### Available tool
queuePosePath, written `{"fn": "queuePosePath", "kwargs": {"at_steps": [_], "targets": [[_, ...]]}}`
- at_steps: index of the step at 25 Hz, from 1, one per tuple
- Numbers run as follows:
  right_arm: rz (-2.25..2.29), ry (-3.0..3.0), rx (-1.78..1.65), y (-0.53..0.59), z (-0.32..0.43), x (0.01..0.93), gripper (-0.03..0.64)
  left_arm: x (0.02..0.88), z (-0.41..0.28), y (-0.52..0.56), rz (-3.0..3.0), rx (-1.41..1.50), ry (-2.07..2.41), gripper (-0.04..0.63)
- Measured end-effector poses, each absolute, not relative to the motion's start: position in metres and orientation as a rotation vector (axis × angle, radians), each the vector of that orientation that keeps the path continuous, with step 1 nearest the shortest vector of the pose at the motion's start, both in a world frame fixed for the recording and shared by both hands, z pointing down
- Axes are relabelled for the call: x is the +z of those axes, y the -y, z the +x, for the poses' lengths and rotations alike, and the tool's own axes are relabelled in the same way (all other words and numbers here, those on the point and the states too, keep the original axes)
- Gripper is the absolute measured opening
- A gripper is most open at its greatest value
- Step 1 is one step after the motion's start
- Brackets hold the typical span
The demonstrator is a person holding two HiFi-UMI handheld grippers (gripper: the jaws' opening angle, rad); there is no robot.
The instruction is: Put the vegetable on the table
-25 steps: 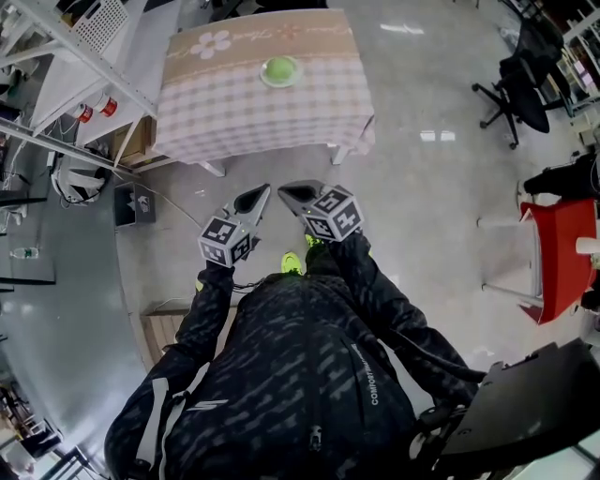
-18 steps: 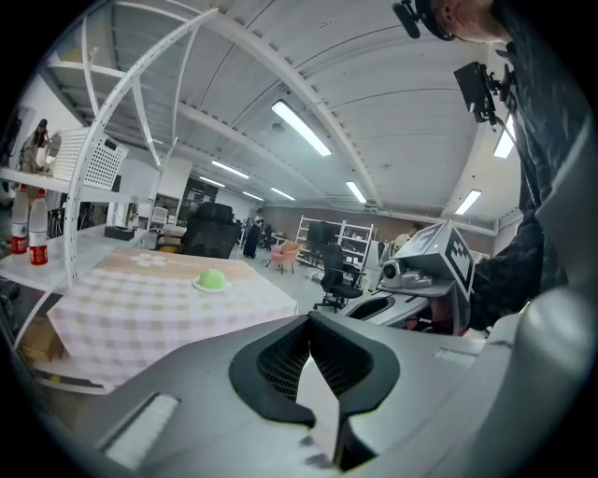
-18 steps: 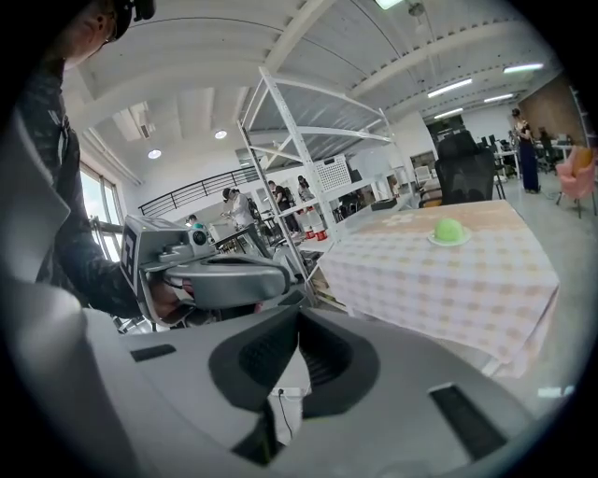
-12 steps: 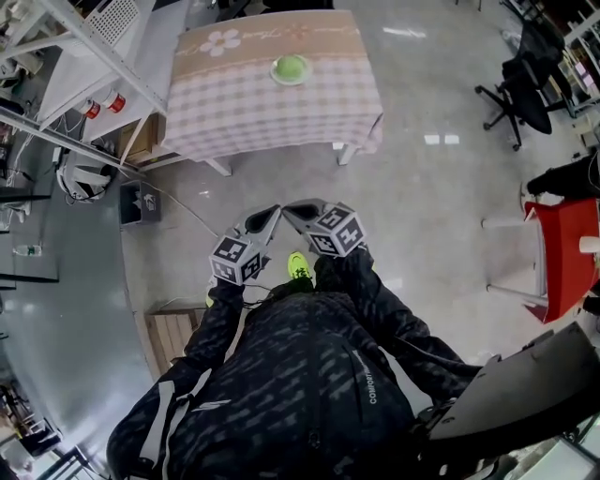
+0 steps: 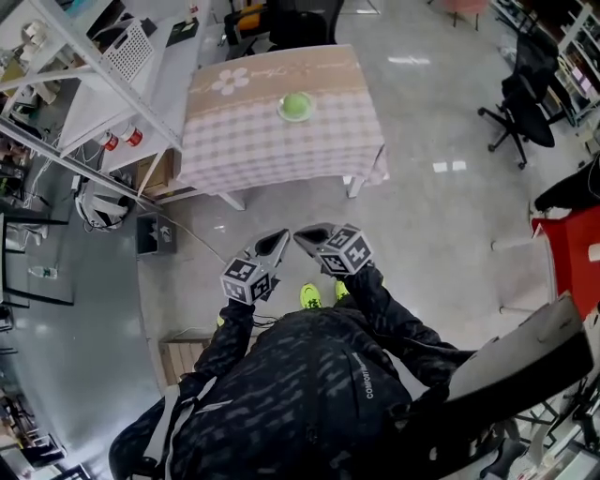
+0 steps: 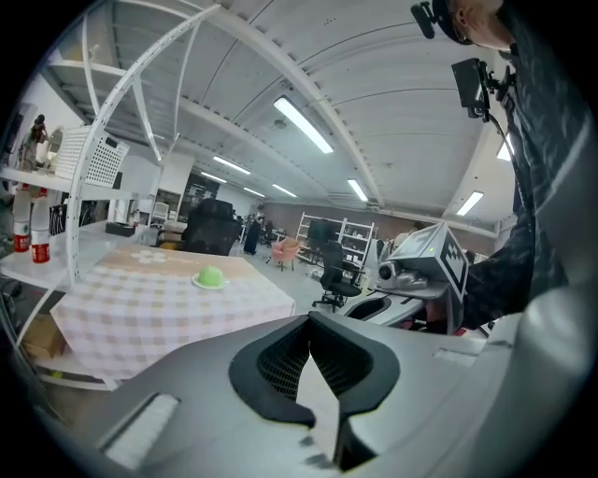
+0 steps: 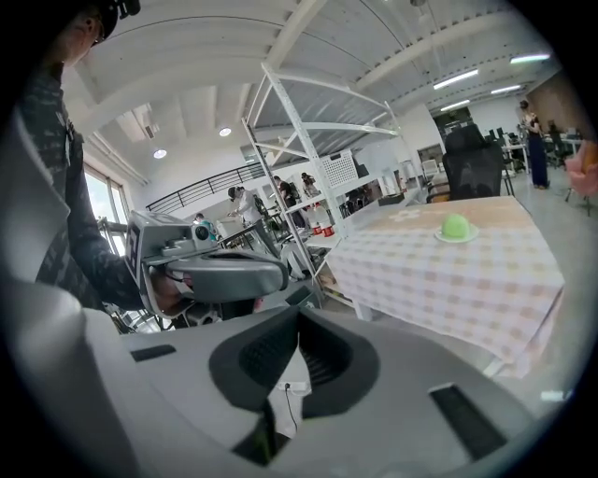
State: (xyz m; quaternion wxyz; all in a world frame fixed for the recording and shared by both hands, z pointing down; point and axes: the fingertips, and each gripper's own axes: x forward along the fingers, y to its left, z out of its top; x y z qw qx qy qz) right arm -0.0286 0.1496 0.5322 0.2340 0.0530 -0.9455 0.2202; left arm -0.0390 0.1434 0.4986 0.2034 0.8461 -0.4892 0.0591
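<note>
A round green vegetable (image 5: pixel 297 104) rests on a pale green plate (image 5: pixel 284 113) on a table covered with a pink checked cloth (image 5: pixel 281 141). The same vegetable shows far off in the left gripper view (image 6: pixel 210 275) and in the right gripper view (image 7: pixel 455 225). Both grippers hang side by side over the floor, well short of the table. My left gripper (image 5: pixel 278 239) is shut and holds nothing. My right gripper (image 5: pixel 303 233) is shut and empty too.
White metal shelving (image 5: pixel 89 103) stands left of the table, with a cardboard box (image 5: pixel 155 173) and a cable on the floor beside it. A black office chair (image 5: pixel 520 98) is at the right, a red chair (image 5: pixel 572 258) farther right. Another black chair (image 5: pixel 295 23) stands behind the table.
The table and vegetable have shifted down and nearer in the head view as the person walks toward them. Both grippers stay shut and level in front of the body.
</note>
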Motion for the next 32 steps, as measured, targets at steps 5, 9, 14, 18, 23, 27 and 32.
{"fn": "queuePosePath", "kwargs": {"at_steps": [5, 9, 14, 18, 23, 27, 32], "targets": [[0.171, 2.630, 0.518, -0.136, -0.036, 0.517, 0.002, 0.488, -0.043, -0.130, 2.382, 0.140, 1.364, 0.000], [0.145, 2.622, 0.486, -0.134, -0.042, 0.516, 0.002, 0.479, -0.048, -0.123, 2.386, 0.118, 1.375, 0.000], [0.131, 2.617, 0.510, -0.137, -0.029, 0.515, 0.002, 0.476, -0.042, -0.122, 2.369, 0.112, 1.386, 0.000], [0.121, 2.624, 0.491, -0.133, -0.036, 0.510, 0.003, 0.477, -0.048, -0.120, 2.361, 0.113, 1.393, 0.000], [0.129, 2.636, 0.464, -0.131, -0.037, 0.505, 0.003, 0.472, -0.050, -0.121, 2.371, 0.111, 1.415, 0.000], [0.151, 2.650, 0.450, -0.128, -0.035, 0.500, 0.003, 0.468, -0.051, -0.118, 2.378, 0.112, 1.428, 0.000], [0.169, 2.665, 0.452, -0.125, -0.041, 0.498, 0.002, 0.467, -0.055, -0.116, 2.388, 0.120, 1.415, 0.000]]}}
